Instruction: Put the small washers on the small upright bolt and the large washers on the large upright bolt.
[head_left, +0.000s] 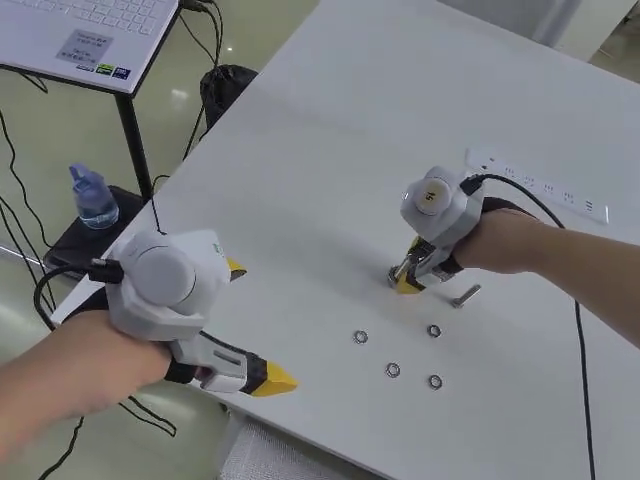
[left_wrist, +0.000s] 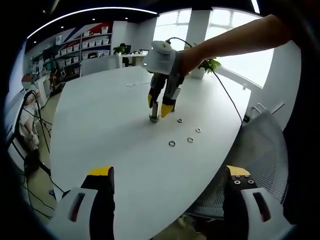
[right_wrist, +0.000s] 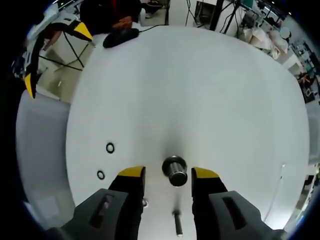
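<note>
A laptop (head_left: 90, 35) sits on a stand at far left, with a blue-capped bottle (head_left: 93, 197) below it near the floor. Beside them, at the near left edge of the white desk (head_left: 400, 120), the left tongs (head_left: 258, 323) hang above the desk edge with their yellow tips spread wide and nothing between them.

Further right, four washers (head_left: 361, 337) lie flat on the desk in a loose cluster, apart from one another. They are too small to tell which are large and which small.

Behind the washers, the right tongs (right_wrist: 168, 173) point down at the desk and straddle the large bolt (right_wrist: 175, 170), which stands upright on its head. The tips are narrowly apart, and a clear gap shows on one side of the bolt. On the other side I cannot tell whether tip and bolt touch.

Just right of these tongs the small bolt (head_left: 465, 296) lies on its side on the desk. A white power strip (head_left: 540, 185) lies along the far right of the desk.
</note>
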